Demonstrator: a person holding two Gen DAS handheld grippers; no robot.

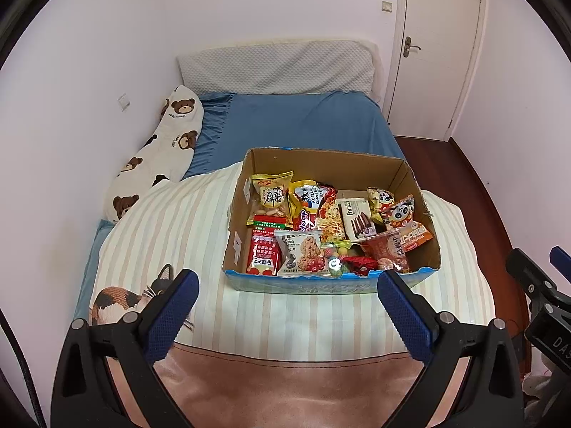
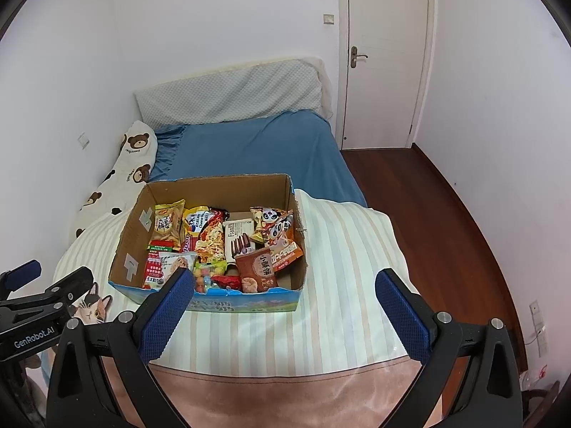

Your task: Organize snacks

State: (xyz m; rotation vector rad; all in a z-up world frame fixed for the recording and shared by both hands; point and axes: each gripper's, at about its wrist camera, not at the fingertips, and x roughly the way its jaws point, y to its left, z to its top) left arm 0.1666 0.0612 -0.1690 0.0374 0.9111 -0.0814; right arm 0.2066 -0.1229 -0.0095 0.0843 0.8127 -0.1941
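Right now you are holding both tools above the near end of the bed, and neither is gripping anything. Your left gripper (image 1: 287, 303), with its blue ribbed pads on black fingers, is standing wide open, and its fingers are framing the near wall of the open brown cardboard box with the blue printed front (image 1: 421, 192). Your right gripper (image 2: 285, 303) is spread just as wide, empty, and hovering a little to the right of that box (image 2: 221, 182).

The box is sitting on the cream-and-beige striped quilt with a calico cat print (image 1: 185, 221), which is lying over the blue bed sheet (image 1: 303, 121). Its long axis is running across the bed, side to side in your view, with its open top facing up and its blue front wall facing you.

Inside, the snack packets are lying loosely in rough rows. A yellow rice-cracker bag (image 1: 273, 194) is resting at the far left with its long axis pointing away from you. A red-and-white packet (image 1: 264, 255) is lying at the near left, just beside a white oat-cookie packet (image 1: 303, 253). A white box of chocolate wafers (image 1: 358, 219) is lying lengthwise towards the far wall, and a brown cup-shaped snack (image 1: 390, 248) is leaning at the near right.

A long white bolster printed with brown bears (image 1: 160, 149) is lying along the left wall.
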